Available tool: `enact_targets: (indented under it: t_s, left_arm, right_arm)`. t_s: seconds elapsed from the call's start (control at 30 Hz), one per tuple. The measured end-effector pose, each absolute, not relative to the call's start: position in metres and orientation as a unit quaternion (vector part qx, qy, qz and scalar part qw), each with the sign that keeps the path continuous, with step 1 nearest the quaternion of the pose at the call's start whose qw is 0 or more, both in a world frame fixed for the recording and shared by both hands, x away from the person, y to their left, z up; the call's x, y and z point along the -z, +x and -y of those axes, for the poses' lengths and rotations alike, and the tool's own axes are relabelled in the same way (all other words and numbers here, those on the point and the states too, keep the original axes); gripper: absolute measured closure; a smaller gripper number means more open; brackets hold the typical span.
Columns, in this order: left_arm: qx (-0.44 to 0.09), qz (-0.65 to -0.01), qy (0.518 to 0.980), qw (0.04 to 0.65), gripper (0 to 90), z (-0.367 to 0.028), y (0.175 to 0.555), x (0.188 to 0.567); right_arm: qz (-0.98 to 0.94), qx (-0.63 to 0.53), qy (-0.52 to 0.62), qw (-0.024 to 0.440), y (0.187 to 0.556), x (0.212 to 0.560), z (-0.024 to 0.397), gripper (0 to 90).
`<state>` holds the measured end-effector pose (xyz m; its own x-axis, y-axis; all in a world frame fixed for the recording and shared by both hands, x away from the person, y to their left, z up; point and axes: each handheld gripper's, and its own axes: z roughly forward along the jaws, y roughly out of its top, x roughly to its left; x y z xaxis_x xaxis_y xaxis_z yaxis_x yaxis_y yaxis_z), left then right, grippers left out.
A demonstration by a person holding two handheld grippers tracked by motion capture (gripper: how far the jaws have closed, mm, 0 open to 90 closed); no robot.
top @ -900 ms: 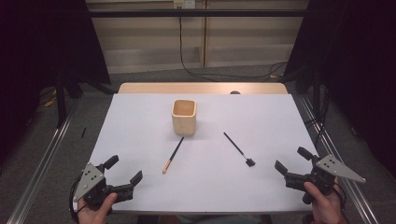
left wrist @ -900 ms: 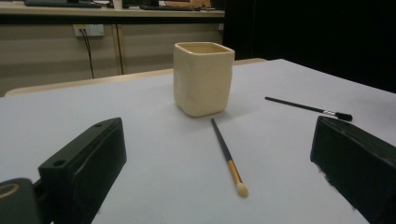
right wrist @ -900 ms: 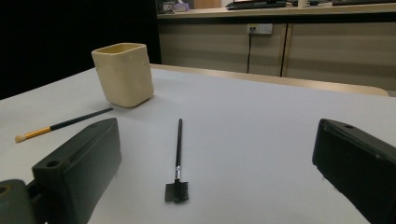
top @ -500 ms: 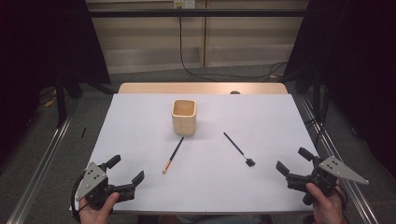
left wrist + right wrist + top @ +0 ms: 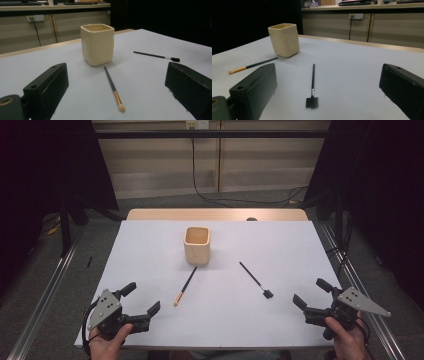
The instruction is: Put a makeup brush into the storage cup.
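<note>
Pale cabinet fronts (image 5: pixel 210 165) behind, wall socket (image 5: pixel 196 124) with black cable (image 5: pixel 200 195) trailing down; grey floor (image 5: pixel 40 285), dark sides.

The cup's (image 5: pixel 197 245) inside is hidden; both wrists leave the bottom edge.

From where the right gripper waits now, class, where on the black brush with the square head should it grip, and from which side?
Grip the black brush mid-handle, coming from above with the jaws across the thin shaft. It lies flat on the white table, head toward the open right gripper, nothing touching it. The handle is long and bare; the small head offers a poorer hold.
</note>
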<state>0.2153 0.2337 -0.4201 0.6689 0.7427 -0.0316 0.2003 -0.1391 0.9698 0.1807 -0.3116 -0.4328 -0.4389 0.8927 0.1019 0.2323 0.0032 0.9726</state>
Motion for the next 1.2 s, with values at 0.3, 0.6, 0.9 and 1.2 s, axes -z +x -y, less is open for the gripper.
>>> enact_targets:
  t_s: [0.3,0.6,0.9,1.2]
  left_arm:
    - [-0.225,-0.323,0.725,0.566,4.9,-0.218,0.232,0.411]
    - [-0.219,-0.315,0.735,0.559,4.9,-0.204,0.253,0.410]
    - [-0.213,-0.311,0.739,0.558,4.9,-0.194,0.263,0.408]
    - [-0.218,-0.312,0.737,0.559,4.5,-0.185,0.276,0.403]
  right_arm:
    - [-0.645,-0.554,0.437,0.292,0.181,0.434,0.312,0.4]
    - [-0.646,-0.555,0.437,0.289,0.182,0.435,0.313,0.3]
    - [-0.652,-0.556,0.429,0.286,0.183,0.434,0.310,0.2]
    - [-0.654,-0.556,0.427,0.284,0.185,0.433,0.307,0.3]
